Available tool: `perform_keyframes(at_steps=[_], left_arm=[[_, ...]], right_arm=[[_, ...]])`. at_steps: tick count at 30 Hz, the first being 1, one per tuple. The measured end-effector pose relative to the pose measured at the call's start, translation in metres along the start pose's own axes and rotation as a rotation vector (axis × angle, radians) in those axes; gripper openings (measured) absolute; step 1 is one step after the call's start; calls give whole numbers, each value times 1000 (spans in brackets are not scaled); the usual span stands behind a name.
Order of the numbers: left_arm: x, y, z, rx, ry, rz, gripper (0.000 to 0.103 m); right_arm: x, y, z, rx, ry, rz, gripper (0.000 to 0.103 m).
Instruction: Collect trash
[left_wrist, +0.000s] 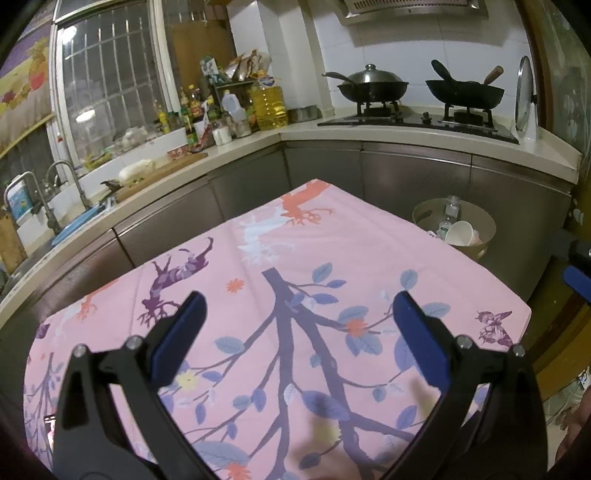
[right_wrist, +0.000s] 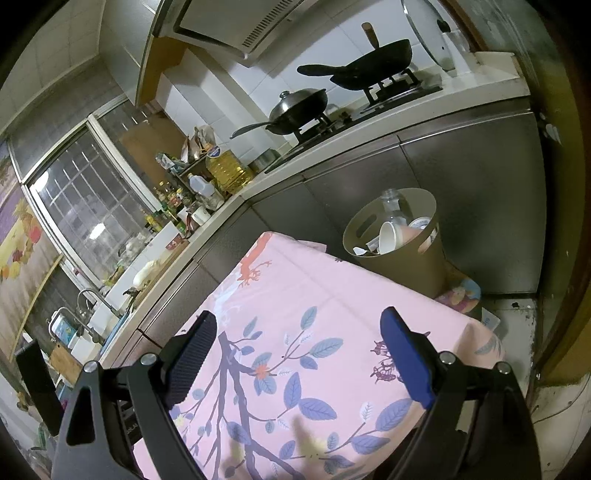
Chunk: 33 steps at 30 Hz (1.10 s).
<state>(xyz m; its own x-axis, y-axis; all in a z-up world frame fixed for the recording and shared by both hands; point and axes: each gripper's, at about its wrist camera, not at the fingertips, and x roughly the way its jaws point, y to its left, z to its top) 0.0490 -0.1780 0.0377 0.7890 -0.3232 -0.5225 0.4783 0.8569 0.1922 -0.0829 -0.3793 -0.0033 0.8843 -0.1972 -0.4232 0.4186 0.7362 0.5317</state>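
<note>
Both grippers, left gripper (left_wrist: 297, 314) and right gripper (right_wrist: 298, 334), stood spread wide and empty over the bare pink tablecloth (left_wrist: 295, 258). The trash, cups and a bottle, lay inside the bin (right_wrist: 428, 266) beyond the cloth's far right corner, nearer the right gripper.

The bin (right_wrist: 397, 254) stands on the floor just beyond the far right corner of the desk (right_wrist: 325, 295), in front of the cabinet doors (right_wrist: 476, 192). In the bin lie a paper cup (right_wrist: 388, 236) and a bottle (right_wrist: 393, 201). Behind the desk a counter (left_wrist: 406, 136) runs along the wall, carrying two woks (left_wrist: 373, 88) on the stove (left_wrist: 417, 120), with bottles (left_wrist: 267, 101) at its corner and the sink (left_wrist: 74, 221) further left.
</note>
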Motion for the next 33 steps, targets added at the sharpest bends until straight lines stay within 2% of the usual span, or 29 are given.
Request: perform_keyframes(at_steps=[33], left_arm=[[8, 6, -7, 19, 43, 70, 97]], right_arm=[[2, -9, -15, 52, 16, -14, 87]])
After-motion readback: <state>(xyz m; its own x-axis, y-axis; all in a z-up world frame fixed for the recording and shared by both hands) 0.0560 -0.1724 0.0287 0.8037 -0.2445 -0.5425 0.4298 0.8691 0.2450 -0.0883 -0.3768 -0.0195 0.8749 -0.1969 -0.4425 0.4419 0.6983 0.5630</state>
